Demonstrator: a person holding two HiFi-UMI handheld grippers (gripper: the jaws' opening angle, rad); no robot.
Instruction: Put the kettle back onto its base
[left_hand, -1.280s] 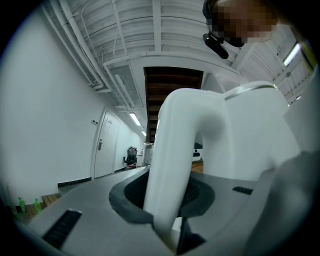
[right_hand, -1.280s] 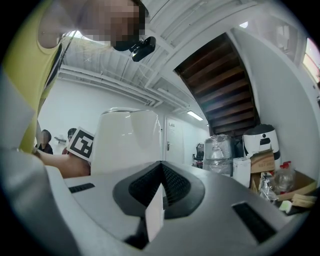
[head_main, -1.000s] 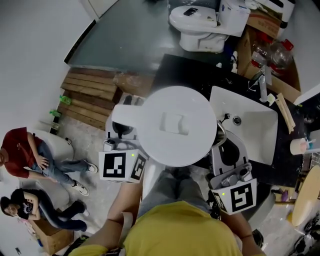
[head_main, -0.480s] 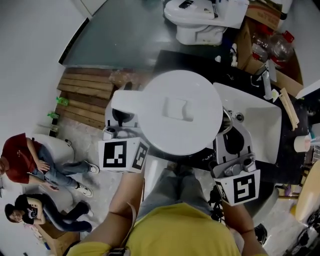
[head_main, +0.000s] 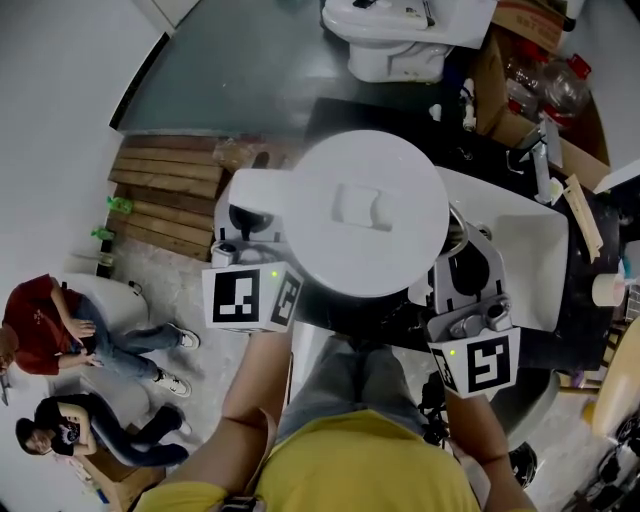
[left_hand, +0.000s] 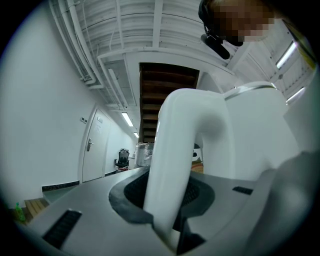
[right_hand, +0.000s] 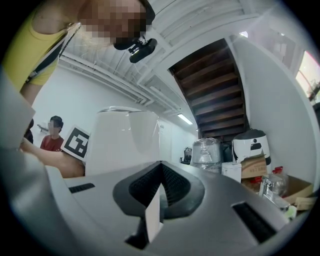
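A white electric kettle (head_main: 370, 215) hangs over the near edge of the black counter (head_main: 350, 125), seen from above with its round lid up. My left gripper (head_main: 243, 232) is shut on its curved white handle (left_hand: 182, 150) at the kettle's left side; in the left gripper view (left_hand: 170, 200) the handle fills the space between the jaws. My right gripper (head_main: 462, 272) stands close by the kettle's right side. In the right gripper view (right_hand: 154, 200) its jaws are closed with only a thin white sliver between them, and the kettle body (right_hand: 127, 142) rises to the left. No kettle base shows in any view.
A white sink basin (head_main: 525, 255) with a tap (head_main: 545, 170) is set in the counter to the right. Beyond it stand a white toilet (head_main: 400, 40) and a cardboard box (head_main: 505, 85). A wooden pallet (head_main: 165, 200) lies on the floor at left, near two seated persons (head_main: 55, 330).
The kettle and both grippers have moved away from me, further over the black counter. The grip on the handle is unchanged.
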